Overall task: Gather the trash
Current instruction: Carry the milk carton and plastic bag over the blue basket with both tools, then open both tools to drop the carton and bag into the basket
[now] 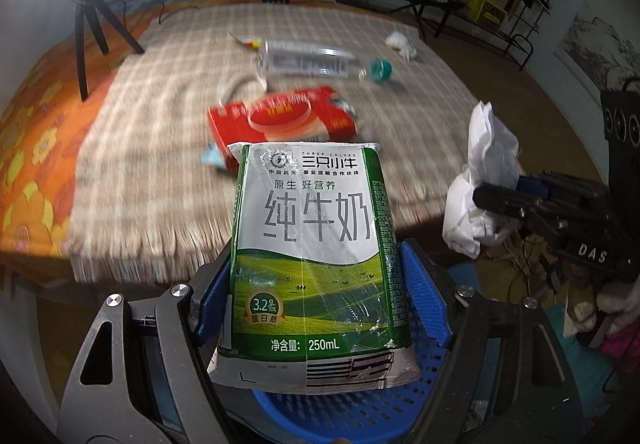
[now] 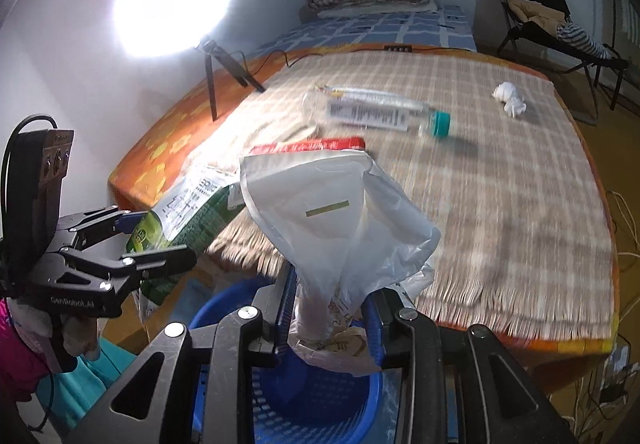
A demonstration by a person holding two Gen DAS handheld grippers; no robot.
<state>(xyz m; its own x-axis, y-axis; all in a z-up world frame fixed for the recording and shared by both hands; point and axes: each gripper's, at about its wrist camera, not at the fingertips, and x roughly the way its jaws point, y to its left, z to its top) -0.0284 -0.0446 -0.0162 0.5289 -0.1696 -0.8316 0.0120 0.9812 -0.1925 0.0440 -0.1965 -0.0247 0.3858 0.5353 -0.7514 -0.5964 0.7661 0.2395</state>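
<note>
Both claws loaded above the blue basket

The left claw [image 1: 316, 280] grips a green-and-white milk carton [image 1: 312, 236] across its sides; the right claw [image 2: 328, 320] pinches a crumpled white plastic bag [image 2: 340, 228]. Both hang over the blue basket [image 2: 320, 404] at the foot of the bed [image 2: 500, 204]. On the bed's checked mat lie a red box [image 1: 280, 116], a clear bottle [image 1: 316, 62] and a tissue wad [image 2: 509, 97].

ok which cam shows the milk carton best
The left wrist view: the milk carton fills the centre, front label sharp, clamped in the left gripper. The right wrist view shows it only edge-on at the left, partly hidden by the gripper's fingers.
</note>
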